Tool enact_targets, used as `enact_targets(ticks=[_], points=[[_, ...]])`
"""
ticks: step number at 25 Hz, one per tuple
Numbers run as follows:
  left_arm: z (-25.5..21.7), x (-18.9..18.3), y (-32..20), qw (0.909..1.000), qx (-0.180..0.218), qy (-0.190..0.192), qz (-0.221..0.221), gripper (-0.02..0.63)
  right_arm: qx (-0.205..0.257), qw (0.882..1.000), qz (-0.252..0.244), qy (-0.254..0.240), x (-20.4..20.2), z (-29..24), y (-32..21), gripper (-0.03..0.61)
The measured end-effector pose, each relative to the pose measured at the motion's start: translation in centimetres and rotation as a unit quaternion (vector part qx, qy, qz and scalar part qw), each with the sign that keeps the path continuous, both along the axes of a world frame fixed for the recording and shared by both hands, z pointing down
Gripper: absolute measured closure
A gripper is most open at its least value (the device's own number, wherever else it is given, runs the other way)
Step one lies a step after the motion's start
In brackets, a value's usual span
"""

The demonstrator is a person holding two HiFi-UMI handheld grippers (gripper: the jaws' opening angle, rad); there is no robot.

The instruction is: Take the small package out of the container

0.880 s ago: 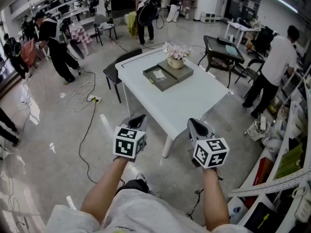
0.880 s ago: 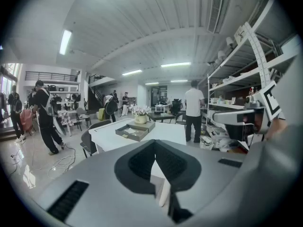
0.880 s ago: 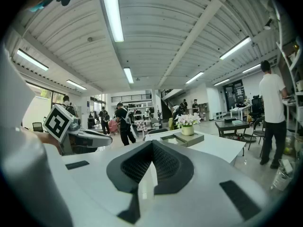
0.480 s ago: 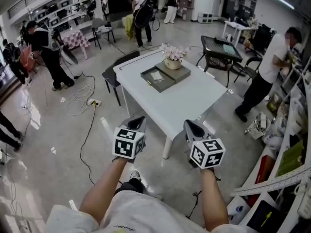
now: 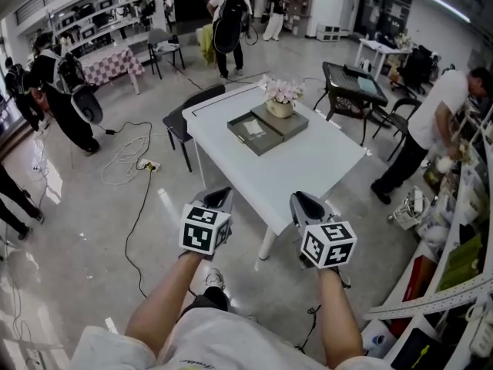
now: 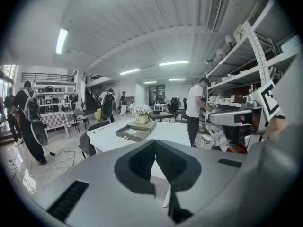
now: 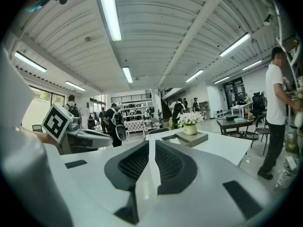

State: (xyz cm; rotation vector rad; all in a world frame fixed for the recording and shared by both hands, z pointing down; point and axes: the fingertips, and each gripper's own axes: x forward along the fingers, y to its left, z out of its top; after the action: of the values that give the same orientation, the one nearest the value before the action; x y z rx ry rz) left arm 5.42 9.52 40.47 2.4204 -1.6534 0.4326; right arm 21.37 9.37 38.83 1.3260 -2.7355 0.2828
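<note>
A grey open container (image 5: 245, 135) lies at the far end of the white table (image 5: 308, 164), and a small white package (image 5: 252, 126) lies inside it. A second grey box (image 5: 289, 119) sits next to it, with a pot of flowers (image 5: 280, 99) on it. Both grippers hang in the air short of the table's near corner, well away from the container. My left gripper (image 5: 219, 198) is shut and empty, its pads meeting (image 6: 154, 142). My right gripper (image 5: 303, 201) is also shut with nothing in it (image 7: 151, 141). The container (image 6: 131, 134) shows small past the left jaws.
A black chair (image 5: 187, 108) stands at the table's left side, and cables (image 5: 127, 151) trail over the floor. A dark table (image 5: 353, 80) stands behind on the right. Shelving (image 5: 462, 237) lines the right side, where a person (image 5: 431, 122) bends. Other people stand at the back.
Both grippers have hardly moved. The person at the right has bent toward the shelving, and the people at the back left have shifted.
</note>
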Motion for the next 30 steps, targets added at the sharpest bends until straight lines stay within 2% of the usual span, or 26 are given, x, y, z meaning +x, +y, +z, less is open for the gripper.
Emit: enact_targets(ticks=[7,15,30], points=[[0.5,-3.5,-5.4,1.0000,-0.005,0.003,-0.001,0.607,-0.007,1.000,0.002,0.005,-3.0,0.3,-5.4,0.486],[0.6,-8.1,-12.3,0.9999,-0.011,0.002,-0.001,0.607,-0.016,1.000,0.008,0.004,-6.9,0.3,-12.3,0.462],[0.8,-14.1,-23.4,0.9994,-0.017,0.005,0.030,0.607,-0.034,0.999,0.025,0.020,-13.8,0.5,-23.4,0.403]])
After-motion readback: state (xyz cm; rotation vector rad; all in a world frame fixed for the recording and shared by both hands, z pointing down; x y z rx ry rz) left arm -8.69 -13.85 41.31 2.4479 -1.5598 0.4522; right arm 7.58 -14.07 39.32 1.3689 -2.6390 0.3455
